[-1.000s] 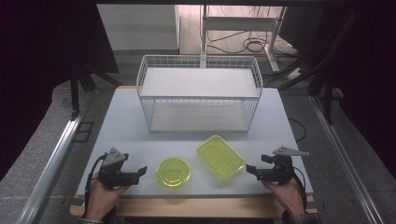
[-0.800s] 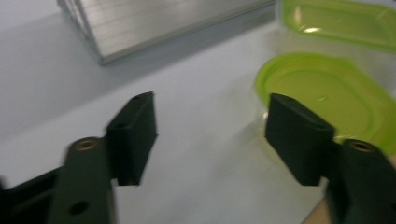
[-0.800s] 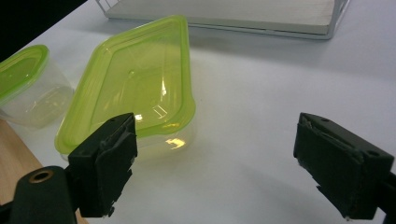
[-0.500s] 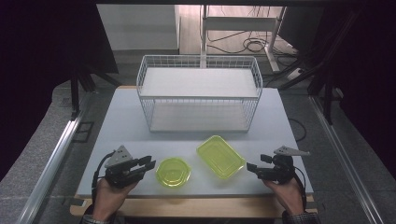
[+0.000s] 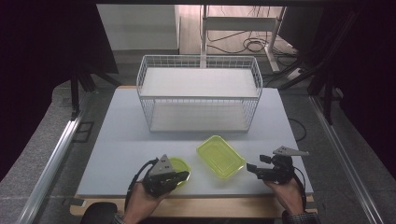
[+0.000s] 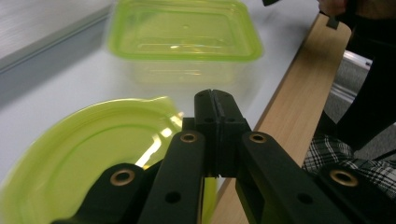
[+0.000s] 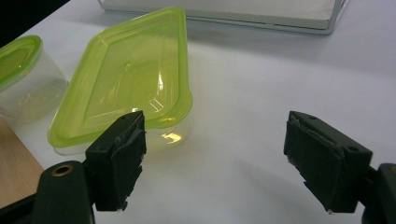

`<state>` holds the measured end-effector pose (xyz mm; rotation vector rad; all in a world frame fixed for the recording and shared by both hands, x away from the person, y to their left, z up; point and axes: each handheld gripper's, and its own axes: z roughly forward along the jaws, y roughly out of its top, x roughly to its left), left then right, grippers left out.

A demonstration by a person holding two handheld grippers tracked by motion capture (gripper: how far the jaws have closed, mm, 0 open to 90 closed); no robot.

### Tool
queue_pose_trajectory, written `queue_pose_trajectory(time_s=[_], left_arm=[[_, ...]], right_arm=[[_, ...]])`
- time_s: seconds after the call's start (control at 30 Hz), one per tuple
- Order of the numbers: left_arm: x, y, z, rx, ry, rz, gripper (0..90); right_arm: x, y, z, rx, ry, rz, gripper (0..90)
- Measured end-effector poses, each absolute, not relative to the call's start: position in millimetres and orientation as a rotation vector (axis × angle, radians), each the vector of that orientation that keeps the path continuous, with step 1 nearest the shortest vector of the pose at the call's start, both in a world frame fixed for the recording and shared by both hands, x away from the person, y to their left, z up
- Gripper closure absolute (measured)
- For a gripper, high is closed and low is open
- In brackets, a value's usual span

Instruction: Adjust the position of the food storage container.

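White table (image 5: 116, 154), wire basket (image 5: 198, 93) sitting at its back. Left gripper (image 5: 182, 176), jaws pressed together with nothing between them after just closing, is hovering over the round tub (image 5: 180, 164) at the front edge. Right gripper (image 5: 252, 169), jaws gaping, is resting level, pointing at the rectangular tub (image 5: 220, 156) mid-table.

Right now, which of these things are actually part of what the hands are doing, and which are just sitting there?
In the job:
- left gripper, shut, over the round container
- right gripper, open, beside the rectangular container

Just there:
- wire basket, untouched
- table
- floor cables
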<state>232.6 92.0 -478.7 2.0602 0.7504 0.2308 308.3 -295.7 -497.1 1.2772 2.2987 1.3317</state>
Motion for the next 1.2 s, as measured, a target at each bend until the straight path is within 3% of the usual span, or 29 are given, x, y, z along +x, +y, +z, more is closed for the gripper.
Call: queue_pose_trajectory(time_s=[0.2, 0.5, 1.2], left_arm=[[233, 72, -489, 2.114, 0.77, 0.239, 90.0], [238, 79, -495, 2.132, 0.83, 0.267, 90.0], [268, 151, -501, 2.048, 1.088, 0.391, 90.0]], right_arm=[[309, -296, -498, 1.271, 2.312, 1.318, 21.3], [309, -295, -499, 1.252, 2.321, 1.286, 22.5], [309, -295, -500, 1.254, 2.329, 1.274, 23.6]])
